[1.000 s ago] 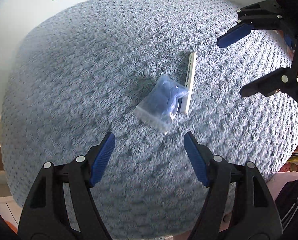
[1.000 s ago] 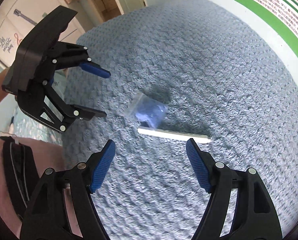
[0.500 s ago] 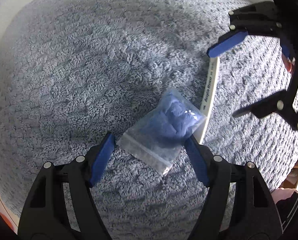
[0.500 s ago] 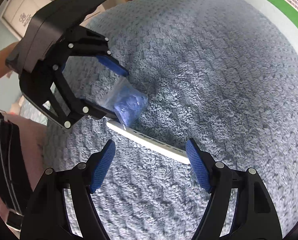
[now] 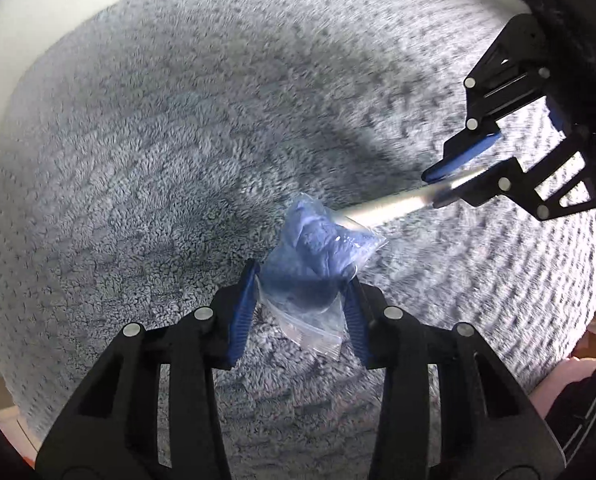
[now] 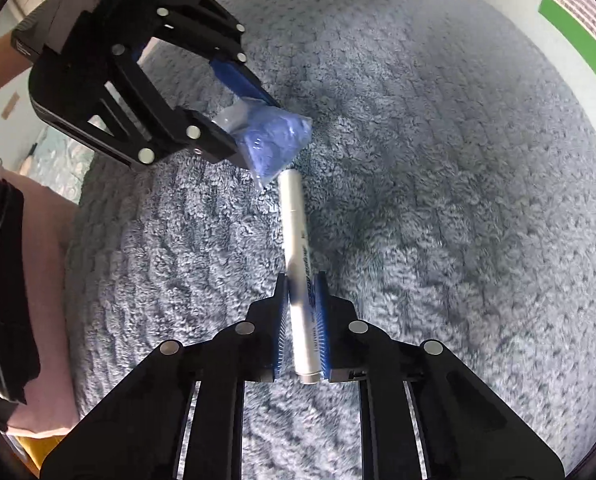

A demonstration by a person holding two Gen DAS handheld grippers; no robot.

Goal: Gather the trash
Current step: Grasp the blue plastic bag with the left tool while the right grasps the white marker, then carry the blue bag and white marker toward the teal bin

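the left tongs (image 5: pixel 301 286) point steeply down at a fluffy grey-blue blanket (image 5: pixel 158 168), their jaws closing in on a small clear bag (image 5: pixel 317 252) with something blue crumpled inside. the blue pads press on the bag's lower half from both sides, and its upper half bulges out ahead of the tips. the bag's flat clear edge hangs below between the jaws.

the right tongs (image 6: pixel 301 280) also point down at the blanket, jaws closing and already narrow, with a white marker pen (image 6: pixel 298 240) between the pads. the pen runs lengthwise along the jaws: its near end lies back between them, and the far end sticks out ahead toward the bag, ending right beside it. from the left wrist view the pen's far end reaches up to the bag, whether touching i cannot tell.

a green-edged printed sheet (image 6: pixel 577 20) lies past the blanket's edge.
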